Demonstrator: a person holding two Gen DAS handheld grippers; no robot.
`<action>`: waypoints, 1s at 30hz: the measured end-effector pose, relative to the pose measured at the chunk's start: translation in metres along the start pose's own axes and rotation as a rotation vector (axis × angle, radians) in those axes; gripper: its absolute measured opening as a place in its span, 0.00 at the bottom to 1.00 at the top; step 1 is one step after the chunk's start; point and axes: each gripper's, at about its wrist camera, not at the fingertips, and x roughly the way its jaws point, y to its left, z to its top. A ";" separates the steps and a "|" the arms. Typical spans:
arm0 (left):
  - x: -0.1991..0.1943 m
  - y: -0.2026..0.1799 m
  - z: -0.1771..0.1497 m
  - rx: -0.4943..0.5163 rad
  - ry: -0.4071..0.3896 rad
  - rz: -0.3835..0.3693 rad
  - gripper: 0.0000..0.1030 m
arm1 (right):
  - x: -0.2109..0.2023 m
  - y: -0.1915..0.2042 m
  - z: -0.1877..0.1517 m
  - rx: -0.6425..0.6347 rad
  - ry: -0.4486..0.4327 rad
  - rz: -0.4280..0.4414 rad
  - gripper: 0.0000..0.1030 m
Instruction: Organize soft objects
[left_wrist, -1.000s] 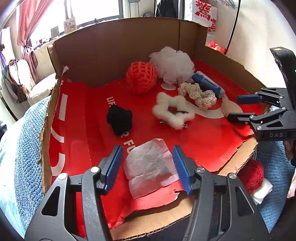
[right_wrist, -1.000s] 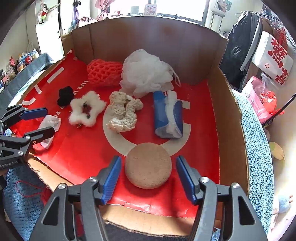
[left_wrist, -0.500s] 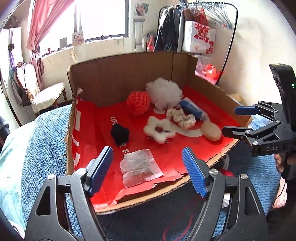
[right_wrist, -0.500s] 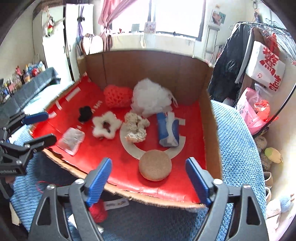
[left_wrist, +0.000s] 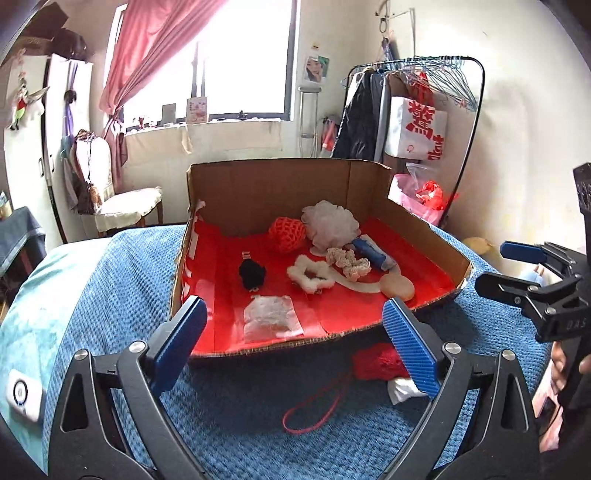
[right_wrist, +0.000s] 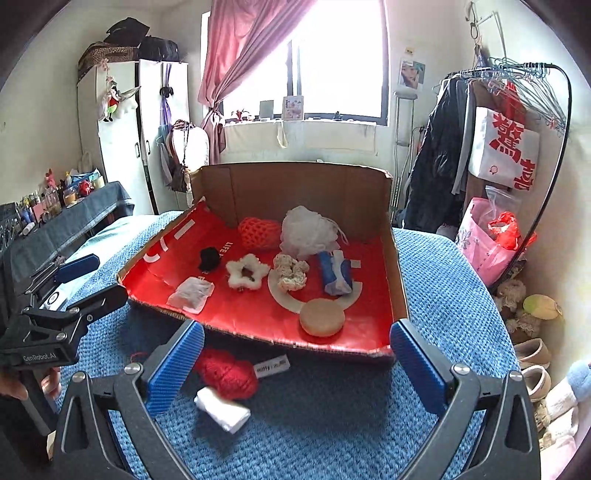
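As both grippers hang back of the box with nothing between the jaws, handling notes only:

left gripper (left_wrist: 291, 339): jaws opening, nothing between them; near edge of box just beyond.
right gripper (right_wrist: 295, 363): jaws opening, nothing between them; red yarn ball (right_wrist: 227, 373) on the bed just below.
box (right_wrist: 295, 188): cardboard, red liner, near side cut low; holds eight soft items in loose rows.
gauze pad (left_wrist: 272, 319): near left, flat, very light. Judged hard to pinch flat; take an edge or corner.
puff (right_wrist: 321, 322): near right, tan disc, lies flat. Likely springy; grip across the rim.
black pom (left_wrist: 252, 274): left middle, small, light; squeeze anywhere.
white scrunchie (left_wrist: 309, 274): centre, fluffy ring; pinch one side of the ring.
crochet scrunchie (left_wrist: 348, 261): right of it, touching the tissue pack side; limp, will dangle.
tissue pack (right_wrist: 335, 272): right middle, smooth film, probably slippery; grip across the narrow width.
orange net (left_wrist: 286, 234): far, foam mesh, crushes easily; go light.
loofah (right_wrist: 308, 232): far, beside the net, bulky and airy; needs wide jaws or its cord.
surface: box sits on a blue knit blanket (left_wrist: 122, 280), soft bed, so pressing down will sink.
room: window far, curtain left of it, clothes rack right, wardrobe left.
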 end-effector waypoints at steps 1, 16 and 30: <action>-0.002 0.000 -0.004 -0.006 0.006 0.001 0.95 | -0.002 0.001 -0.005 0.002 -0.004 -0.003 1.00; -0.003 -0.014 -0.063 -0.042 0.080 0.010 0.95 | 0.008 0.001 -0.071 0.037 0.050 -0.022 1.00; 0.000 0.000 -0.067 -0.028 0.122 0.034 0.95 | 0.056 0.020 -0.079 -0.008 0.202 0.162 0.93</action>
